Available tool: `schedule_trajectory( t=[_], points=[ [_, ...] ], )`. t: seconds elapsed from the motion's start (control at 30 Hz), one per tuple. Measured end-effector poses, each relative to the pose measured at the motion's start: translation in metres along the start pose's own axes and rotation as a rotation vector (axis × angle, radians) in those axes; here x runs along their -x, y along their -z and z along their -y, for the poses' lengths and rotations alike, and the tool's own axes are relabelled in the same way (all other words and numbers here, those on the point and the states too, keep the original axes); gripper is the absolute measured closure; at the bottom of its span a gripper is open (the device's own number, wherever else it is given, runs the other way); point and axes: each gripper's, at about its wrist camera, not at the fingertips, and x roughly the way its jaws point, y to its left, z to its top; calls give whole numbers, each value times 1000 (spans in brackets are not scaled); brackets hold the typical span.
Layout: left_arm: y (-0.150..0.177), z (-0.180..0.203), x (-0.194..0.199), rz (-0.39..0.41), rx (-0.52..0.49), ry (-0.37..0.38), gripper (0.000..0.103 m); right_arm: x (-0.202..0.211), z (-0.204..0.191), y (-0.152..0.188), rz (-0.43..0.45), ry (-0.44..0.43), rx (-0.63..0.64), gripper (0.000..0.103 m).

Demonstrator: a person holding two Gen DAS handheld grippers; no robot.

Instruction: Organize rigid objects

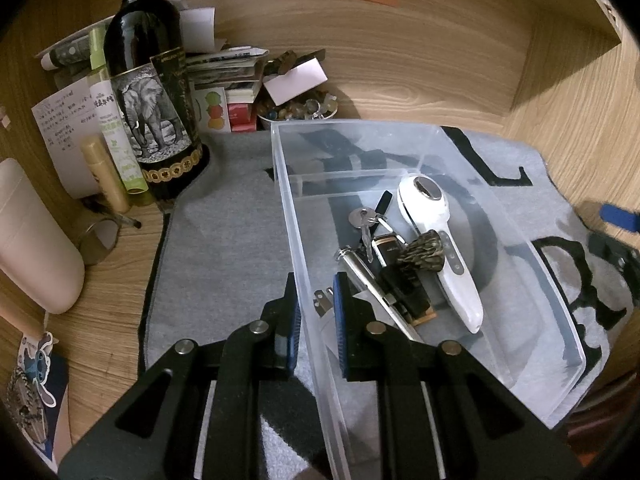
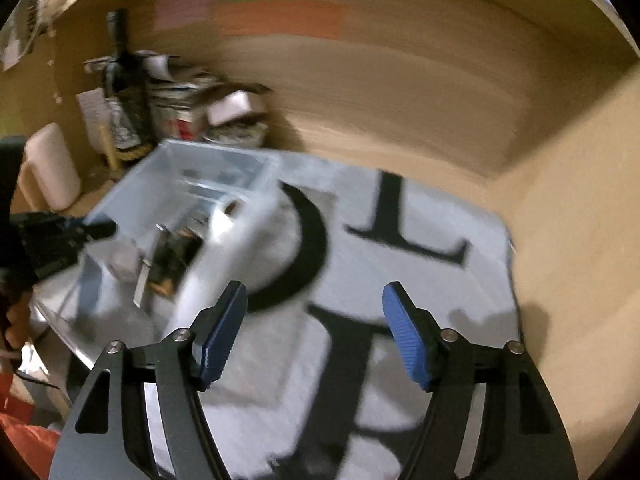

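A clear plastic box (image 1: 360,126) stands on a grey cloth (image 1: 224,240) with black letters. Inside it lie a white handheld device (image 1: 440,240), keys (image 1: 362,220), a silver metal tube (image 1: 360,272), a black and gold case (image 1: 394,256) and a dark patterned piece (image 1: 424,250). My left gripper (image 1: 318,300) is shut on the box's left wall, one pad on each side of it. My right gripper (image 2: 314,320) is open with nothing between its pads, over the bare cloth (image 2: 400,280) to the right of the box (image 2: 200,156). The right wrist view is blurred.
A dark wine bottle (image 1: 148,80), slim green and gold tubes, a pale pink bottle (image 1: 32,240), stacked papers and a bowl of beads (image 1: 296,108) crowd the back left corner. Wooden walls (image 1: 560,120) close in behind and to the right.
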Motion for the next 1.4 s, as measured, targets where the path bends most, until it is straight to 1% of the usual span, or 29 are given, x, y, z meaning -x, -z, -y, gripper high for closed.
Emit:
schedule_trajectory(
  t=[0.13, 0.2, 0.27, 0.43, 0.53, 0.6, 0.63, 0.67, 0.7, 0.73, 0.77, 0.97, 1.1, 1.4],
  points=[
    [-1, 0, 0, -4, -6, -1, 89, 11, 18, 27, -19, 41, -70, 33],
    [-1, -1, 0, -6, -7, 2, 89, 15, 21, 42, -24, 56, -106, 29],
    [0, -1, 0, -6, -8, 2, 89, 15, 22, 57, -40, 62, -136, 28],
    [1, 0, 0, -2, -16, 0, 89, 9, 11, 87, -103, 27, -187, 28],
    [2, 1, 0, -1, -13, 3, 89, 5, 6, 98, -126, 5, -195, 28],
    [3, 0, 1, 0, -12, 6, 89, 0, 4, 103, -135, 6, -201, 29],
    [3, 0, 1, 0, -12, 7, 89, -5, 5, 105, -150, -3, -211, 31],
    [4, 0, 1, -1, -12, 9, 89, -8, 6, 107, -156, -10, -218, 42],
    [4, 0, 1, -2, -11, 11, 89, -12, 7, 108, -163, -15, -223, 48],
    [5, 0, 1, -2, -12, 12, 89, -12, 6, 107, -151, -2, -214, 53],
    [5, 0, 1, -1, -12, 12, 89, -11, 5, 107, -146, -3, -205, 61],
    [6, -1, 1, 1, -5, 18, 89, -11, -1, 98, -115, -2, -152, 62],
    [6, -1, 1, 1, -1, 22, 90, -9, -1, 84, -87, 0, -136, 62],
    [5, -2, 1, -1, 4, 35, 89, -6, -8, 25, 37, -11, -56, 62]
  ],
)
